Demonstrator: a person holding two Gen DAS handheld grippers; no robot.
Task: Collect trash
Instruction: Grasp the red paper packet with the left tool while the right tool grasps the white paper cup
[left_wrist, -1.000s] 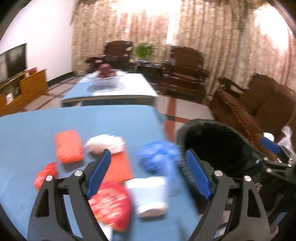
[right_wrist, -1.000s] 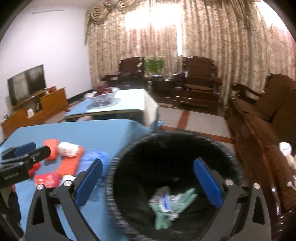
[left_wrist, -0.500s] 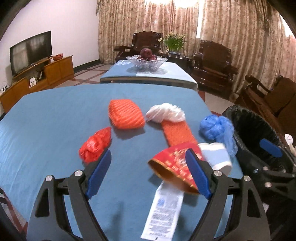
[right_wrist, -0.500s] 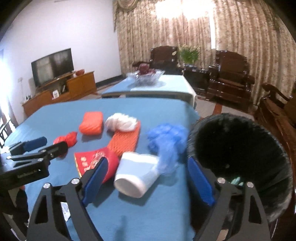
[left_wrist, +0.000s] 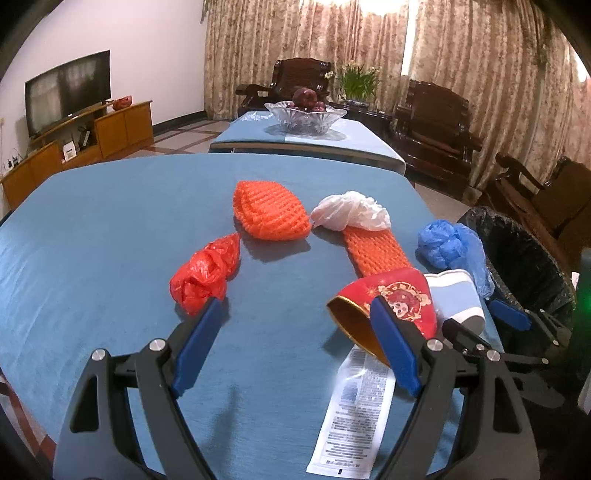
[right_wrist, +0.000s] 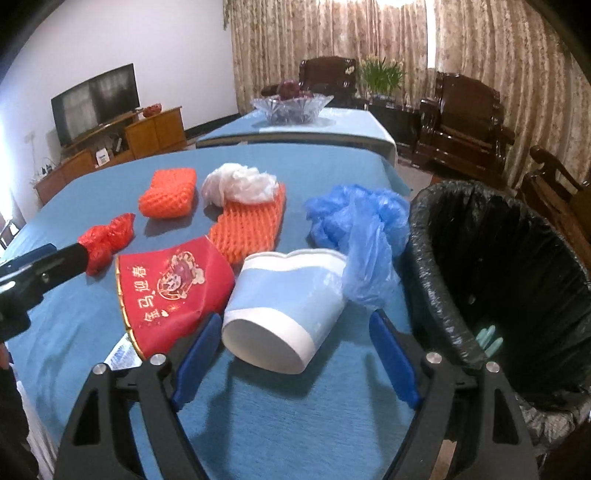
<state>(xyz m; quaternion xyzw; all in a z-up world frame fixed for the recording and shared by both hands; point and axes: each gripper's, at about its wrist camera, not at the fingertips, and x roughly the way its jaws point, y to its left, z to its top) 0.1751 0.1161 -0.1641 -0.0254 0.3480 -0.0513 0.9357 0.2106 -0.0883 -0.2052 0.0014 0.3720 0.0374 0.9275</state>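
Trash lies on the blue table. My left gripper is open over bare cloth, with a crumpled red bag at its left fingertip and a tipped red paper cup behind its right finger. My right gripper has its jaws closing around a white-and-blue cup lying on its side; the pads stand clear of it. A blue plastic bag sits just beyond. The black-lined bin stands at the table's right edge.
Farther back lie an orange foam net, a flat orange net and a white bag. A printed label strip lies near the front edge. Behind are a second table with a glass fruit bowl, and armchairs.
Both grippers swung left from the bin and sank toward the table. The right jaws narrowed and now flank the white-and-blue cup. The left gripper came to sit between the red bag and the red cup.
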